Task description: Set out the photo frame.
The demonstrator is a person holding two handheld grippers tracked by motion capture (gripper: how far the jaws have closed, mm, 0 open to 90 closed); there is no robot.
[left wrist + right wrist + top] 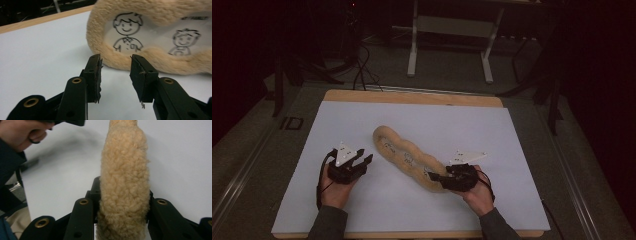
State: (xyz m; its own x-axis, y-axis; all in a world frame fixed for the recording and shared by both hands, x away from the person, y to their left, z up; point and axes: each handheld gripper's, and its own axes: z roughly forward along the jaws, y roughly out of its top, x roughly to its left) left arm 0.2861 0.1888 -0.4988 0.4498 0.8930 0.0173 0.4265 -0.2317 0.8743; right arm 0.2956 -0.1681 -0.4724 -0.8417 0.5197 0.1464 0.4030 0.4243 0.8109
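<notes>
A long tan fleece pad (pixel 409 157) lies slantwise on the white table sheet (pixel 362 125), its pale lining printed with cartoon children (pixel 127 32). At its near right end my right gripper (pixel 435 176) is shut on the fleece pad (pixel 125 185), which fills the gap between the two jaws. My left gripper (pixel 363 157) rests on the sheet a little left of the pad's far end. Its jaws stand apart with nothing between them, and in the left gripper view the left gripper (pixel 115 75) points at the pad's woolly edge (pixel 120 62), just short of it.
A wooden table edge (pixel 412 97) runs along the back of the sheet. Beyond it stand a white table frame (pixel 452 40) and cables (pixel 362 70) on the dark floor. In the right gripper view the person's other hand (pixel 22 132) is at the upper left.
</notes>
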